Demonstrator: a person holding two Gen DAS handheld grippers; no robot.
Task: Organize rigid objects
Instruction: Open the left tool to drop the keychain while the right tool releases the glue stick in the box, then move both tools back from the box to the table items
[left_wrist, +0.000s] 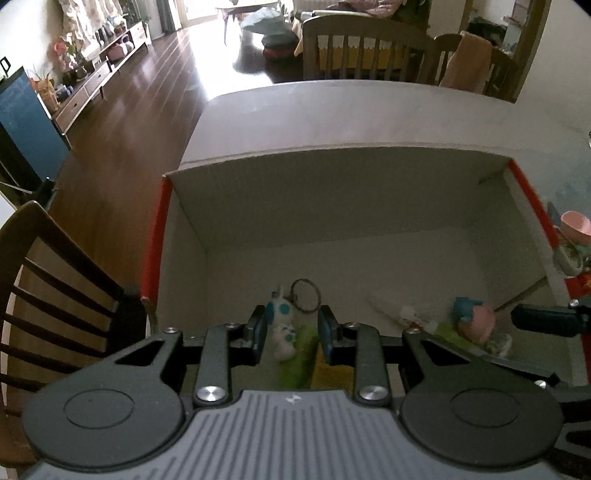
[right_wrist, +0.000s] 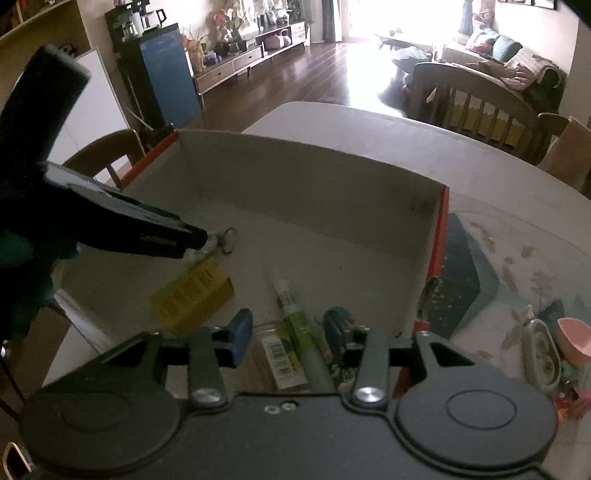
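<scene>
One open box (left_wrist: 343, 199) with red-edged side walls is seen on a pale table (left_wrist: 332, 110). Five loose things can be counted on its floor, with a sixth held above. One yellow carton (right_wrist: 192, 295) lies flat towards the left. One white-and-green tube (right_wrist: 293, 314) lies beside it, its tip pointing at the far wall. One clear jar (right_wrist: 275, 354) with a barcode label rests just beside the tube. One pink-and-blue figure (left_wrist: 474, 319) is seen to the right of the tube. One small patterned piece (left_wrist: 498, 343) lies beside that figure; what it is cannot be told.

The left gripper (left_wrist: 291, 328) is closed on one small white-and-blue keychain toy (left_wrist: 282, 325), whose wire ring (left_wrist: 306, 295) stands out beyond the fingertips. The toy is held above the box floor, over the left half.

The right gripper (right_wrist: 286, 336) is held over the near right part of the box with its jaws apart. The jar and tube are seen between the pads, but they lie below and are not pressed.

Outside the box, on the right, one pink bowl (right_wrist: 574, 338) and one oval white case (right_wrist: 539, 354) rest on a patterned cloth (right_wrist: 517, 266). Three wooden chairs are counted round the table. In the right wrist view the left gripper's body blocks much of the box's left side.
</scene>
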